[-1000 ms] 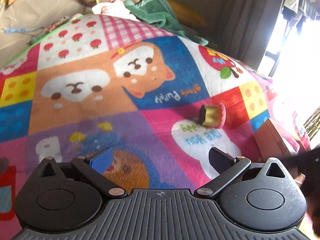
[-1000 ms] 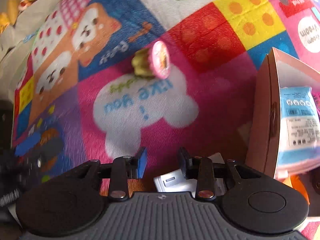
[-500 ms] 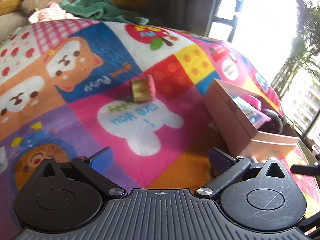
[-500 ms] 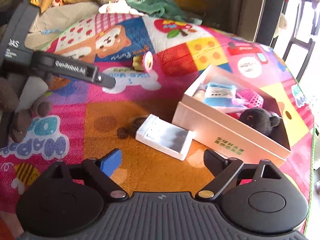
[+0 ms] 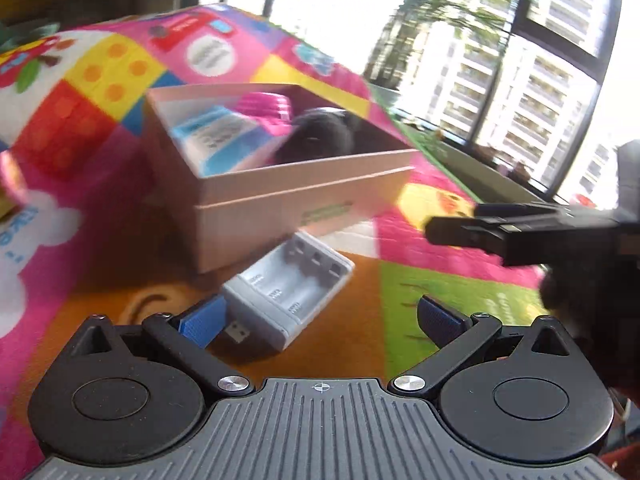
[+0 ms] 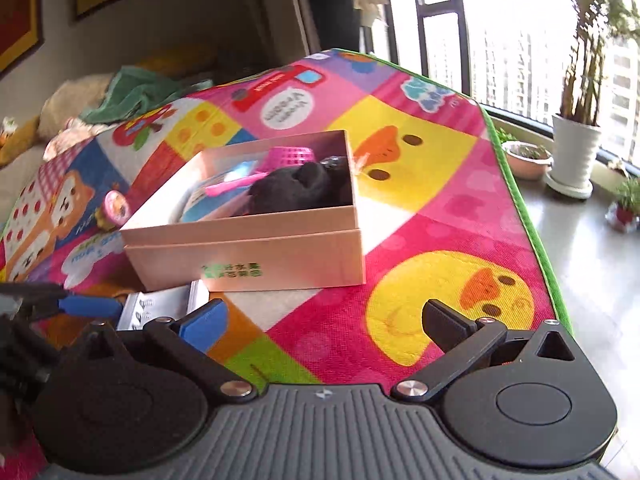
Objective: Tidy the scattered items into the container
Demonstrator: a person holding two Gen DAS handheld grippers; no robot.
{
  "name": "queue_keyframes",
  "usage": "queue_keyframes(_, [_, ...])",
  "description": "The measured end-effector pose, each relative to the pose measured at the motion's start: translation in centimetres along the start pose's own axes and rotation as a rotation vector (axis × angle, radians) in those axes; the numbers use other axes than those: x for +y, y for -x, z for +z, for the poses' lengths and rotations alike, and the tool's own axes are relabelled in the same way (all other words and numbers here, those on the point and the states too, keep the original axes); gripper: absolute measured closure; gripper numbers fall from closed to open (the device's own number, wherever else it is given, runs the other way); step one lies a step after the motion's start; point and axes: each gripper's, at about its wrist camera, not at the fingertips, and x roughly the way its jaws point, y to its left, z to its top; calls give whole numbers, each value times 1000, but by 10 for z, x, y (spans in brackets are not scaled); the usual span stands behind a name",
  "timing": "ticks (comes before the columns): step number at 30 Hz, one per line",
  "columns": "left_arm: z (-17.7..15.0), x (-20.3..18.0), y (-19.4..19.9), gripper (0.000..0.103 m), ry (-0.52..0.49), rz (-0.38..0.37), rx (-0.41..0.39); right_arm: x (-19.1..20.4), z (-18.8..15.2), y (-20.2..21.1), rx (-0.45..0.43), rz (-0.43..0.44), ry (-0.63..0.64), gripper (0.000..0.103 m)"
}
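Observation:
A pale pink cardboard box (image 5: 304, 196) (image 6: 248, 256) stands on the play mat. It holds a blue-and-white packet (image 5: 218, 136), a pink basket (image 6: 288, 156) and a black plush toy (image 6: 296, 192). A grey-white battery charger (image 5: 292, 280) with a USB plug lies on the mat just in front of the box. My left gripper (image 5: 320, 316) is open and hangs over the charger's near end without touching it. My right gripper (image 6: 324, 320) is open wide over bare mat to the right of the charger (image 6: 160, 308). A small pink toy cupcake (image 6: 116, 206) lies left of the box.
The colourful play mat (image 6: 440, 220) ends in a green edge at the right, with grey floor beyond. Potted plants (image 6: 576, 152) stand by the window. Cushions and a green cloth (image 6: 136, 92) lie past the mat's far side.
Both views have swung right, away from the cupcake and onto the box and charger. The right gripper's jaws went from narrow to wide. The left jaws stayed wide.

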Motion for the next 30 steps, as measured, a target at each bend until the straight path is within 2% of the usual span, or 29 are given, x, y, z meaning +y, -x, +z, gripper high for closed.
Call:
queue_keyframes(2, [3, -12, -2, 0, -103, 6, -4, -14, -2, -7, 12, -16, -82, 0])
queue_keyframes(4, [9, -7, 3, 0, -155, 88, -43, -24, -6, -14, 23, -18, -143, 0])
queue_keyframes(5, [13, 2, 7, 0, -145, 150, -67, -25, -8, -14, 9, -13, -154, 0])
queue_keyframes(7, [27, 35, 17, 0, -46, 356, -121, -24, -10, -15, -1, -10, -144, 0])
queue_keyframes(8, [33, 54, 20, 0, 15, 434, -127, -22, -10, -17, -1, -14, -136, 0])
queue_keyframes(10, [41, 100, 24, 0, 168, 383, -111, -18, -9, -19, 6, -29, -117, 0])
queue_keyframes(11, [41, 111, 24, 0, 200, 368, -113, -16, -8, -19, 8, -38, -107, 0])
queue_keyframes(14, [42, 120, 26, 0, 167, 314, -104, -11, -8, -20, 14, -57, -90, 0])
queue_keyframes(16, [40, 122, 31, 0, 161, 300, -127, -9, -8, -20, 14, -60, -89, 0])
queue_keyframes(22, [31, 136, 20, 0, 232, 361, -97, -7, -8, -22, 18, -71, -80, 0])
queue_keyframes(26, [27, 134, 17, 0, 257, 309, -119, -4, -5, -25, 44, -81, -60, 0])
queue_keyframes(28, [29, 129, 19, 0, 236, 261, -136, -8, 7, -25, 68, 10, -90, 0])
queue_keyframes(30, [29, 124, 21, 0, 215, 206, -145, -16, 27, -24, 39, 115, -193, 0])
